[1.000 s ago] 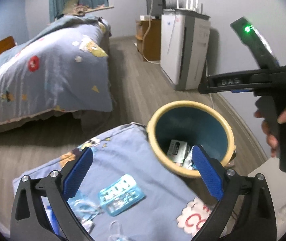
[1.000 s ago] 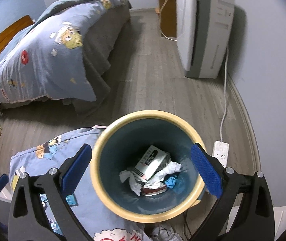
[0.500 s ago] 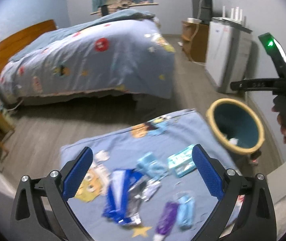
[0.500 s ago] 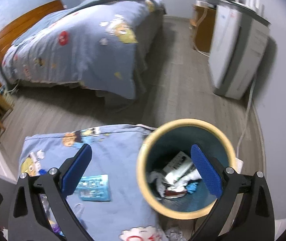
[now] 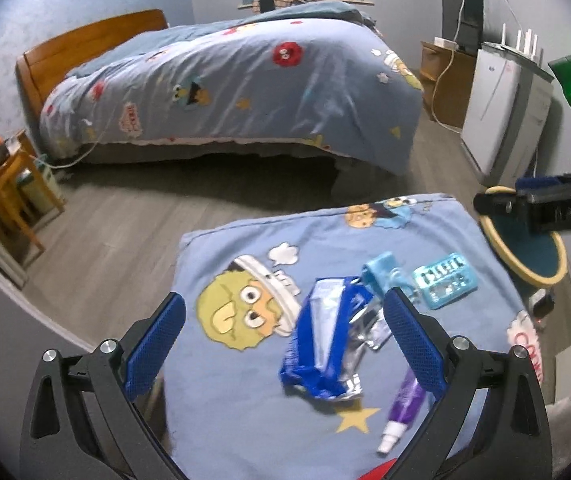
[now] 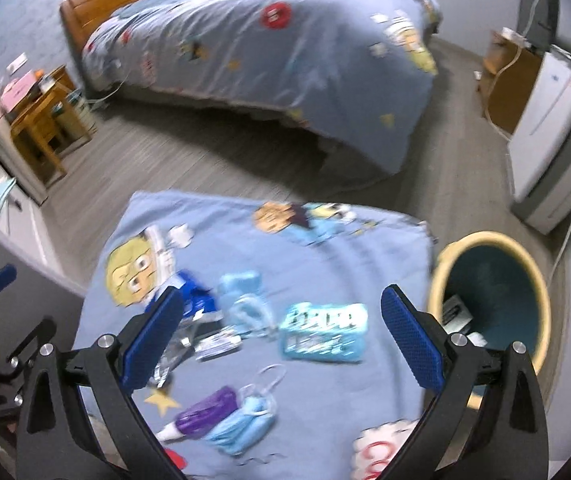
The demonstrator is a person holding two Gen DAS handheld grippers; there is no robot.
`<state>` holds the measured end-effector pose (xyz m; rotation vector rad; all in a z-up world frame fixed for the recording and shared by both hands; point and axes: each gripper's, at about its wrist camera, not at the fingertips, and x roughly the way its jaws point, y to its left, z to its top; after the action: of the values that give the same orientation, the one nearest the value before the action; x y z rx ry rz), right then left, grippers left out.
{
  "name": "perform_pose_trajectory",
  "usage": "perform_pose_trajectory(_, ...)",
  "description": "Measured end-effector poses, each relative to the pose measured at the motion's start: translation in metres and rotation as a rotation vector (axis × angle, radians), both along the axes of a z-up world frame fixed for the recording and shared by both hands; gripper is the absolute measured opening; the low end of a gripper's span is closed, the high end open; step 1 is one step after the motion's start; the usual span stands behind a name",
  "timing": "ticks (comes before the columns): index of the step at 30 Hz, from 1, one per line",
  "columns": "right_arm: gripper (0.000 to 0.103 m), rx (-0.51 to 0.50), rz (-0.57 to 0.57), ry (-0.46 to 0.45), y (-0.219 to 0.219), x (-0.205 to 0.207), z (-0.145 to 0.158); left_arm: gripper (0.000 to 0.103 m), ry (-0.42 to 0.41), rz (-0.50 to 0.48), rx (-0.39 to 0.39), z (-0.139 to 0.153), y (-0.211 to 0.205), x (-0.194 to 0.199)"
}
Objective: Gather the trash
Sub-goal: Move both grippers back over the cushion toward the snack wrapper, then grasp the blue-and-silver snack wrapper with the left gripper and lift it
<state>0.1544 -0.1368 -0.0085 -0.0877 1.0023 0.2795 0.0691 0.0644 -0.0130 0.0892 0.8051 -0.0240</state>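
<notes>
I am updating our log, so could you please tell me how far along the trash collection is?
Done: some trash lies in the teal bin with the yellow rim. In hand: nothing; the left gripper and right gripper are open. Left on the blue cartoon cloth: blue foil wrapper, turquoise blister pack, purple tube, blue face mask.

A cartoon-print blue cloth (image 5: 245,408) carries a blue wrapper (image 5: 321,344), blister pack (image 5: 445,280), purple tube (image 5: 403,408) and, seemingly, face masks (image 6: 241,424).

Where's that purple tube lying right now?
The purple tube lies on the cartoon-print blue cloth, near its close edge. In the right wrist view it rests beside a light-blue face mask, below the blue wrapper.
</notes>
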Motion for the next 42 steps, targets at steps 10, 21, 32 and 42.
perform_pose_trajectory(10, 0.097, -0.088, -0.056, 0.042, 0.017, -0.010, -0.041, 0.098, 0.036, -0.037, 0.033, -0.029, 0.013, -0.002)
perform_pose_trajectory(21, 0.097, -0.078, -0.142, 0.103, -0.008, 0.010, -0.064, 0.098, 0.135, -0.078, 0.000, -0.076, -0.003, 0.023)
perform_pose_trajectory(32, 0.097, -0.062, -0.262, 0.220, -0.065, 0.053, -0.101, 0.095, 0.208, -0.137, -0.008, -0.109, -0.031, 0.040)
perform_pose_trajectory(42, 0.097, -0.102, -0.194, 0.260, -0.062, 0.067, -0.121, 0.042, 0.322, -0.159, 0.027, -0.141, -0.040, 0.053)
